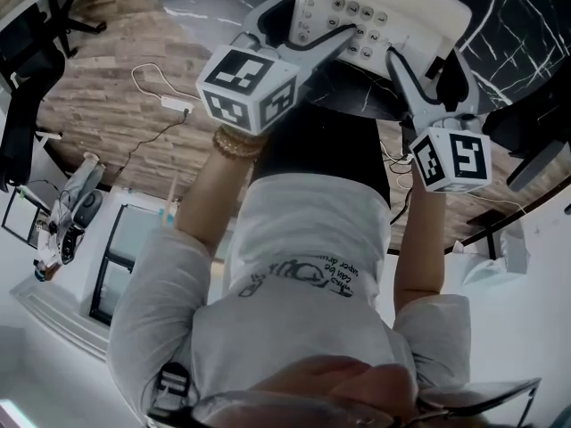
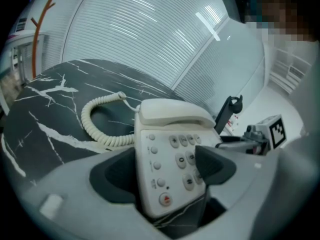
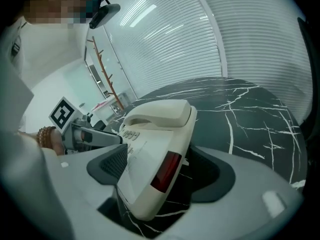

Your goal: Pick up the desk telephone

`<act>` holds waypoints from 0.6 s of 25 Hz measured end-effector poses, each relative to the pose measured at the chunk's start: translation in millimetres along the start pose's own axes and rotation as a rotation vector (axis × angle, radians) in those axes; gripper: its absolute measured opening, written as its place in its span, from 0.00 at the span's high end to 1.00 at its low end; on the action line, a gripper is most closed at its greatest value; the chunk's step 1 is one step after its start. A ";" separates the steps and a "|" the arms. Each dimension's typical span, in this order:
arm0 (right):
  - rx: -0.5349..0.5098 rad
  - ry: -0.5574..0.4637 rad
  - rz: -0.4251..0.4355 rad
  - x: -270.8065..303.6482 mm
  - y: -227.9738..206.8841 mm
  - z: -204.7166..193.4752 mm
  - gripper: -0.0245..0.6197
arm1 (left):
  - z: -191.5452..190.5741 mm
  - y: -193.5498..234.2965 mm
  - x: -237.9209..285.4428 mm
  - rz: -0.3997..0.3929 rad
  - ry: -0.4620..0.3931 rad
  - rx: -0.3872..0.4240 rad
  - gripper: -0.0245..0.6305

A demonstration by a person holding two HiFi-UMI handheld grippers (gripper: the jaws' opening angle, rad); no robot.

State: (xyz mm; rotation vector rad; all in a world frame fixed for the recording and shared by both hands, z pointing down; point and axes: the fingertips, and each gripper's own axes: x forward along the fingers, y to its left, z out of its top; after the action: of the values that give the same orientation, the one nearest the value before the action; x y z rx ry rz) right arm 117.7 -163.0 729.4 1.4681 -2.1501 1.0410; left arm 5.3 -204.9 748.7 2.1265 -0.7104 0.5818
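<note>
A cream desk telephone (image 1: 384, 16) sits on the black marbled table (image 1: 517, 25), its handset (image 2: 175, 111) in the cradle and its coiled cord (image 2: 100, 129) looping off to the left. My left gripper (image 1: 303, 29) holds the phone's near left corner (image 2: 170, 159): one pad lies against the side, the other rests on the keypad. My right gripper (image 1: 428, 61) straddles the right end (image 3: 155, 144). Its jaws stand wide, with a dark gap between the outer pad (image 3: 212, 171) and the phone's side.
The table edge curves just below the phone, close to my body. A white cable (image 1: 165, 96) lies on the wood floor on the left, near an office chair (image 1: 27, 52). A black stand (image 2: 230, 109) rises behind the phone. Slatted blinds (image 3: 200, 39) close off the far side.
</note>
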 end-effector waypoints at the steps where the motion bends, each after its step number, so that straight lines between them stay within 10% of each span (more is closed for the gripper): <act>1: 0.007 0.002 0.002 1.4 -0.4 -1.2 0.35 | -0.3 0.4 0.5 0.001 0.001 -0.001 0.39; 15: 0.071 0.013 0.043 5.8 2.1 -3.0 0.41 | -0.1 1.2 2.3 -0.009 0.006 -0.013 0.39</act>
State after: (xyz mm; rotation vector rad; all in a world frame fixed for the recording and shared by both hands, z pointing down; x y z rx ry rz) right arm 113.0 -164.2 734.4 1.4484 -2.1654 1.1489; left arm 6.2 -206.1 750.8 2.1137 -0.6992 0.5771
